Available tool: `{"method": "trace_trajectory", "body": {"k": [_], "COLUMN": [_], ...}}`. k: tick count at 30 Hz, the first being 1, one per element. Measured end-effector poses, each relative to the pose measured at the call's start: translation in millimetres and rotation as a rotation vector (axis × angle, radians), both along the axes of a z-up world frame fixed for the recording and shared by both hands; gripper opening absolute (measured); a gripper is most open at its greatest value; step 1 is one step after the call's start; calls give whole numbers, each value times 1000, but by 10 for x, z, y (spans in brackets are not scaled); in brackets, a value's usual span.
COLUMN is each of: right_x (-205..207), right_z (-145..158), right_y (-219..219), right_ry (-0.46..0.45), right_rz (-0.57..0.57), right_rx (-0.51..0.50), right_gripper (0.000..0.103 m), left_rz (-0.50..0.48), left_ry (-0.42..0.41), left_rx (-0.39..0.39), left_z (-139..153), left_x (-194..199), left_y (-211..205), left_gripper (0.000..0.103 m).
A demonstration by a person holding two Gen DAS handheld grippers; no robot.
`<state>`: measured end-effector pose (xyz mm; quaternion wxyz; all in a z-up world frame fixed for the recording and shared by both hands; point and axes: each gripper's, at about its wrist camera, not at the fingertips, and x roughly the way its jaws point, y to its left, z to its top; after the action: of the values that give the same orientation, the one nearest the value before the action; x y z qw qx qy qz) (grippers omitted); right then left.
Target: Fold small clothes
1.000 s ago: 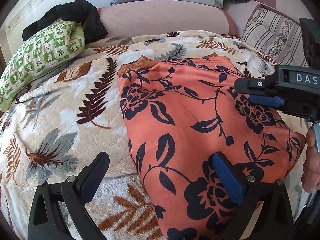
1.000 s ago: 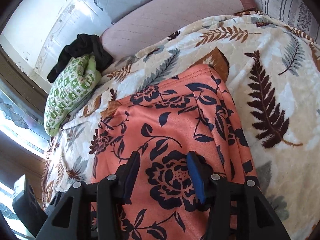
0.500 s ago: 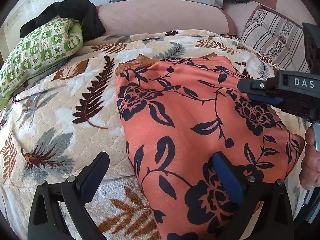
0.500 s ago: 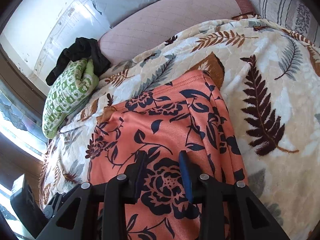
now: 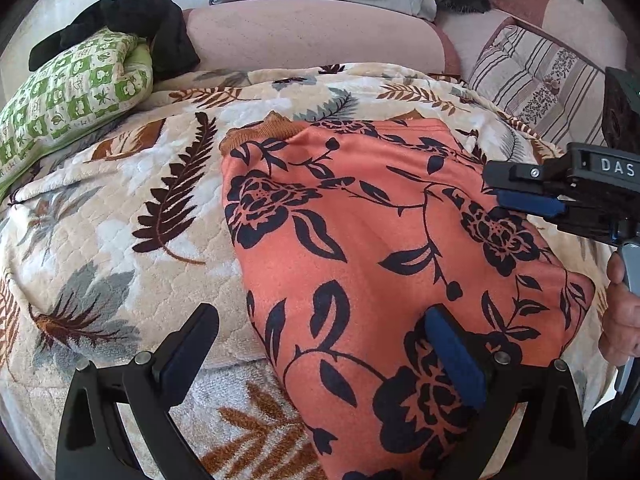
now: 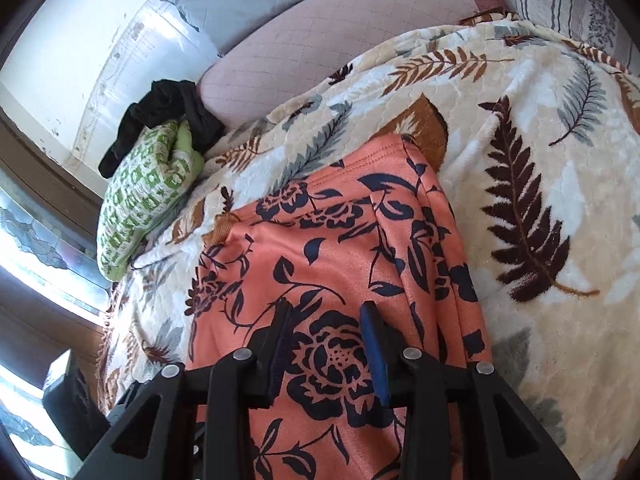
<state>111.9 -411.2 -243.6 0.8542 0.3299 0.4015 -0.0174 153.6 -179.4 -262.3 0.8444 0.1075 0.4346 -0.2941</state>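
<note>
Two hand-held grippers made of black plastic. The left gripper (image 5: 320,344) has two angled black fingers with triangular cut-outs in their frames, round silver screws at the joints, and dark blue rubber pads (image 5: 452,354) on the inner faces. The right gripper (image 6: 326,344) has the same black frame, silver screws and blue pads. Seen from the left camera, its body carries white letters reading "DAS" and a grey trigger-like handle. A person's bare hand (image 5: 622,320) shows at the right edge, with no sleeve visible.
</note>
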Motion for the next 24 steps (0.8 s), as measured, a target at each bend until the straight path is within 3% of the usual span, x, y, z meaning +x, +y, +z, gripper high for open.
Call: {"method": "trace_trajectory", "body": {"k": [1,2,6,11,14,17,24], "right_x": [-46,-96,-219,-273,-312,-311,-225], "right_z": [43,82,84,-153,-289,-454,-642], "right_y": [-39,-83,-322,-607,-709,-799,-799], "right_ry": [-24,-50,-59,17,52,62,58], "right_rz": [-12,-28,-80,-85,-79,-49,34], "right_rx": [-1,0,30,133,145,238,368], "right_gripper": [67,72,72,72,72,72,76], "left_rz": [-5,-7,24,70,48,21,-8], "left_ry": [14,33,144,241,309,387,444], "left_rx": [-25,-55,-170,-191,-208,-213,-260], "left_z": [18,37,118,74,8,-110,-185], "left_x": [36,82,326,543,589,608,636], "left_y": [32,75,296,482,503,452,381], "left_gripper": [103,103,103,103,103,103,103]}}
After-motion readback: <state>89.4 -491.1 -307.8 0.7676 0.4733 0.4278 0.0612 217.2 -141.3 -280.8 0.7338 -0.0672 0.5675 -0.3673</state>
